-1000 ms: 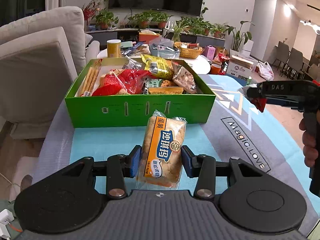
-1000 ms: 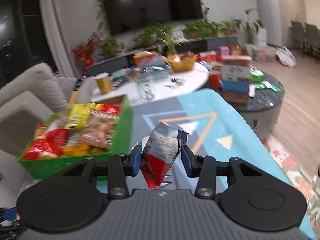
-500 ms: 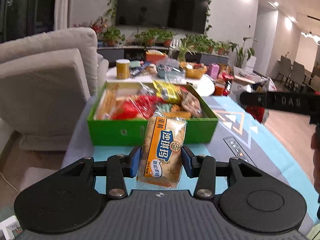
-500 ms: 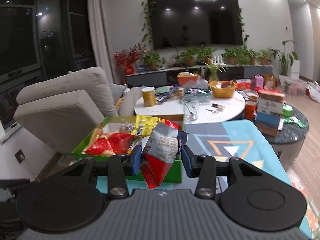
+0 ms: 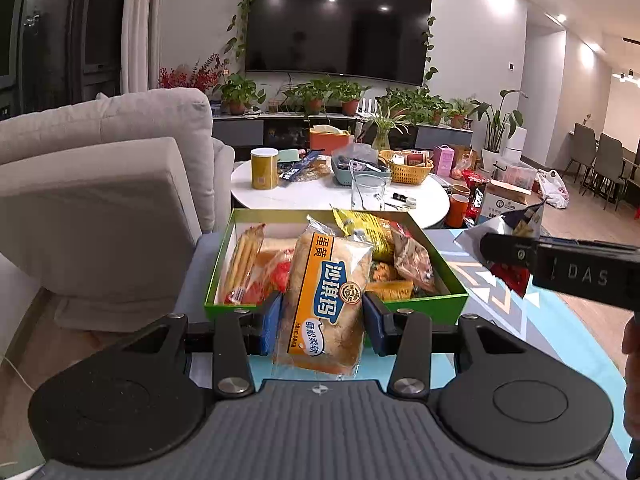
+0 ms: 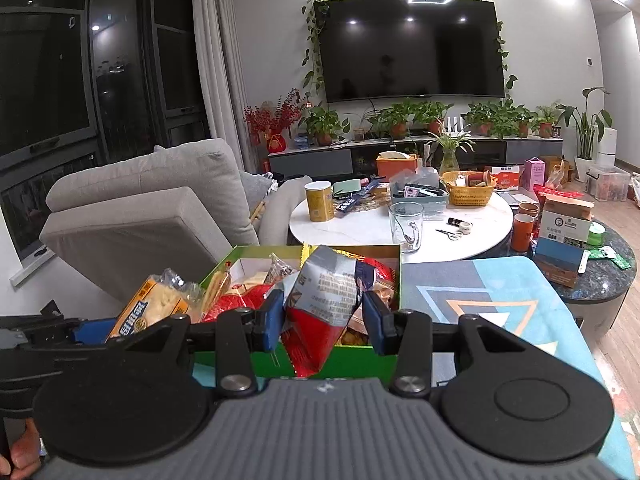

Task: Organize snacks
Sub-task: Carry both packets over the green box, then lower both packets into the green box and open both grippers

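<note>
My left gripper (image 5: pixel 322 318) is shut on an orange and blue packet of bread (image 5: pixel 324 300), held in the air before the near wall of the green box (image 5: pixel 424 305). My right gripper (image 6: pixel 324 318) is shut on a red and silver snack bag (image 6: pixel 322 304), also in the air before the green box (image 6: pixel 360 362). Several snack packets fill the box. In the left wrist view the right gripper (image 5: pixel 508 250) comes in from the right with its bag (image 5: pixel 512 222). In the right wrist view the bread packet (image 6: pixel 154 308) shows at the left.
The box stands on a table with a blue and grey patterned cloth (image 6: pixel 492 312). A grey sofa (image 5: pixel 100 184) is at the left. Beyond the box a round white table (image 6: pixel 400 228) carries a glass, a yellow can and a basket. A dark round table (image 6: pixel 600 276) sits at the right.
Both grippers have risen with their packets. The right one swung left to face the green box, which now lies lower and partly behind each held packet.
</note>
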A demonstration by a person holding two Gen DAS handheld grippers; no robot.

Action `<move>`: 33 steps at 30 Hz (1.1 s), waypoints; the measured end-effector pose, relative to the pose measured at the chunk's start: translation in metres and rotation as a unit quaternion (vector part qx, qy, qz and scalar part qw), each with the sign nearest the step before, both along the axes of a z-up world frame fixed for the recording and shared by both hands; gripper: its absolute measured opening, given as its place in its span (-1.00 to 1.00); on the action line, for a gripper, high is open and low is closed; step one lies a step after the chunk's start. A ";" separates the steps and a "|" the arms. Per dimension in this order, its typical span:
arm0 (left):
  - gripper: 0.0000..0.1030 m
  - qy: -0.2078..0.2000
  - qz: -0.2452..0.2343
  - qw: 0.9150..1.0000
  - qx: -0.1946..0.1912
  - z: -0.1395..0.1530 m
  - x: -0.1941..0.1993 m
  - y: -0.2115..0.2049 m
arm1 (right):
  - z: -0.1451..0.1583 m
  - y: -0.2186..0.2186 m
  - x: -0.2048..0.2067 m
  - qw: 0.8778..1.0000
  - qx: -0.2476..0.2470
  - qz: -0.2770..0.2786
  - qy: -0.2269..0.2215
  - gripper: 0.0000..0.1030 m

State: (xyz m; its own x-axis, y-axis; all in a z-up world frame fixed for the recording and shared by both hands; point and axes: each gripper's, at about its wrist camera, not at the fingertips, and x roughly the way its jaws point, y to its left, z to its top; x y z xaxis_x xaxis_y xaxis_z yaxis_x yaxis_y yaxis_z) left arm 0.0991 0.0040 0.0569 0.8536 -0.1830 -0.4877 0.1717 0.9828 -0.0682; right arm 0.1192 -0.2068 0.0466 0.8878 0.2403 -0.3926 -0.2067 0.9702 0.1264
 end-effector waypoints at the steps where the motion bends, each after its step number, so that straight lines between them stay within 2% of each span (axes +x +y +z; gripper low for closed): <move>1: -0.22 0.001 0.000 1.000 0.001 0.000 0.003 0.000 | 0.000 0.001 0.001 1.000 0.000 0.000 0.001 -0.10; 19: -0.22 0.008 -0.001 1.000 0.012 0.001 0.058 -0.004 | -0.007 0.013 0.031 1.000 0.006 0.000 0.014 -0.10; 28: -0.22 0.021 0.000 1.000 -0.007 -0.007 0.094 -0.004 | -0.020 0.008 0.055 0.999 0.015 -0.018 0.036 -0.10; 33: -0.22 0.022 0.005 1.000 -0.004 -0.007 0.111 -0.004 | -0.025 0.015 0.063 0.999 0.013 -0.015 0.040 -0.10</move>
